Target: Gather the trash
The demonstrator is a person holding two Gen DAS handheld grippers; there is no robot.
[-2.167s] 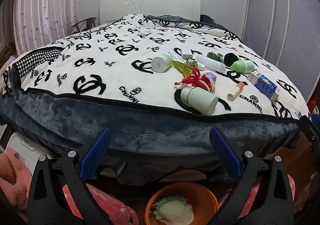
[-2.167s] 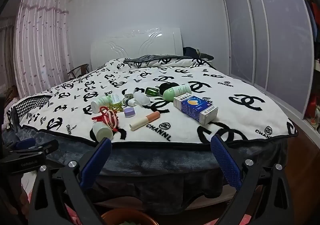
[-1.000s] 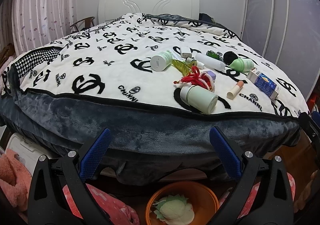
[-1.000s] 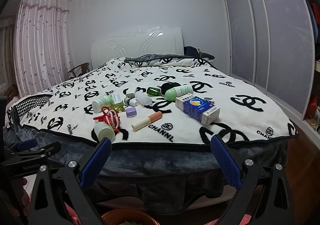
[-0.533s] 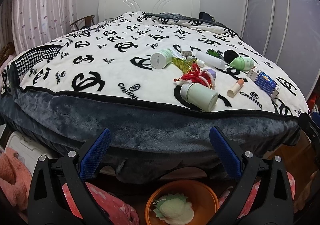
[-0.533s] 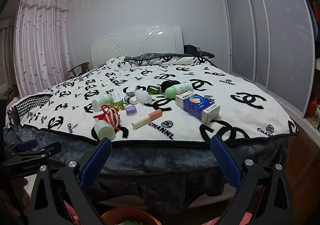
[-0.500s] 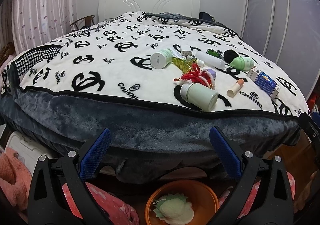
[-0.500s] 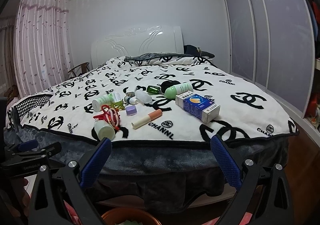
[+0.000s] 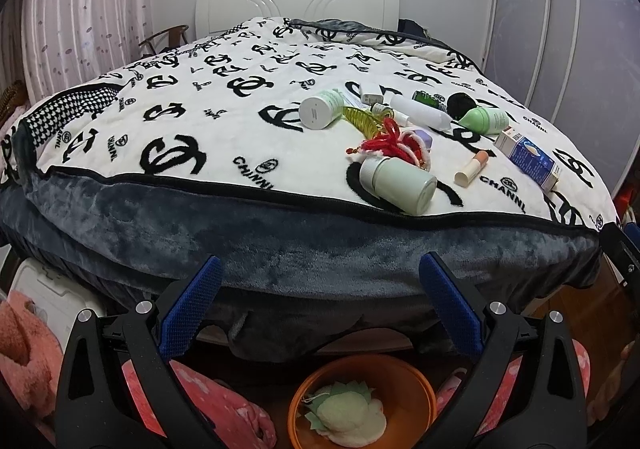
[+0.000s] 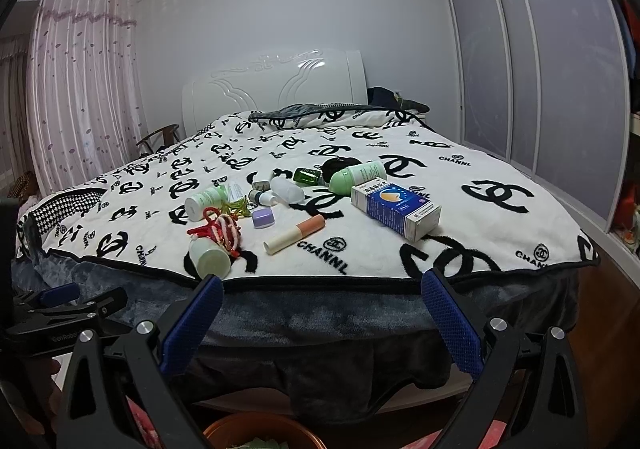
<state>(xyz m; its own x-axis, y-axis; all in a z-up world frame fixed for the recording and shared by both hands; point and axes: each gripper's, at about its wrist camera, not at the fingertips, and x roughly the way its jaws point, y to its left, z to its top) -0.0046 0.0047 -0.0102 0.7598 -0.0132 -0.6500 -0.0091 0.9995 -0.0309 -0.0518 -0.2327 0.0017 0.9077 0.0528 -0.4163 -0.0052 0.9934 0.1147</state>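
Several trash items lie on the bed's black-and-white blanket: a pale green bottle near the front edge, red cord, a peach tube, a blue box, a white-capped jar. The same bottle, tube and box show in the right wrist view. My left gripper is open and empty below the bed's edge. My right gripper is open and empty in front of the bed. An orange basin holding a crumpled wad sits on the floor below.
The grey blanket border hangs over the bed's front edge. Pink cloth and a white box lie at the lower left. Sliding wardrobe doors stand at the right, curtains at the left.
Both grippers have drifted slightly; the bed looks a little nearer. Nothing on the bed has moved. Both grippers stay open.
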